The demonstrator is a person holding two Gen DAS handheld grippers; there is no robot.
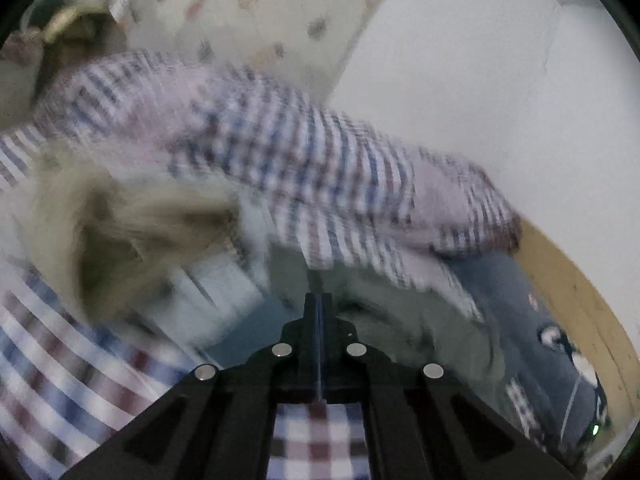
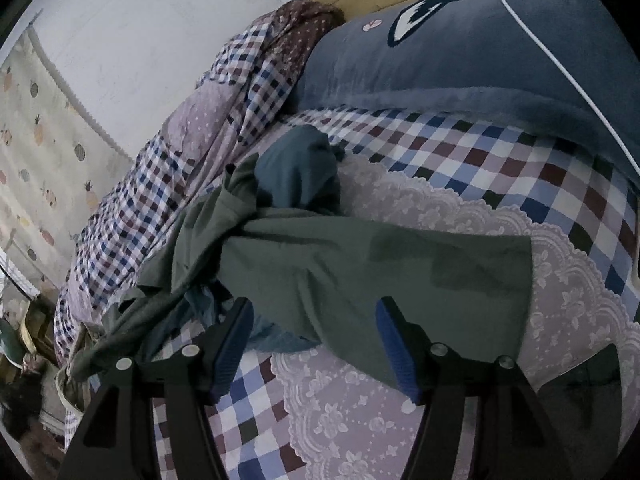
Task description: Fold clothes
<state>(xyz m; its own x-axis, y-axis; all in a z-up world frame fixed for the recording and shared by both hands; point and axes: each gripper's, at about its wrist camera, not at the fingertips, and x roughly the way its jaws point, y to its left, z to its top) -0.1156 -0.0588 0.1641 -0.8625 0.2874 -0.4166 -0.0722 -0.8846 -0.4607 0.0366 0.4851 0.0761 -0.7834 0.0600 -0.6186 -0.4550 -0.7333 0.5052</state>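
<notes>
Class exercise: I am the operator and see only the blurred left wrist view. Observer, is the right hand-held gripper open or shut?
Observer: Open. The right hand-held gripper has its jaws spread, with the edge of the green garment between them, not clamped.
Operator: What does that garment lie on?
Observer: A pale lace cloth spread over the checked bedsheet.
Operator: Any other clothes near it?
Observer: A bunched blue garment sits just beyond the green one, touching it.

Both wrist views look close (left blurred) across the checked bedding [image 2: 460, 148].
</notes>
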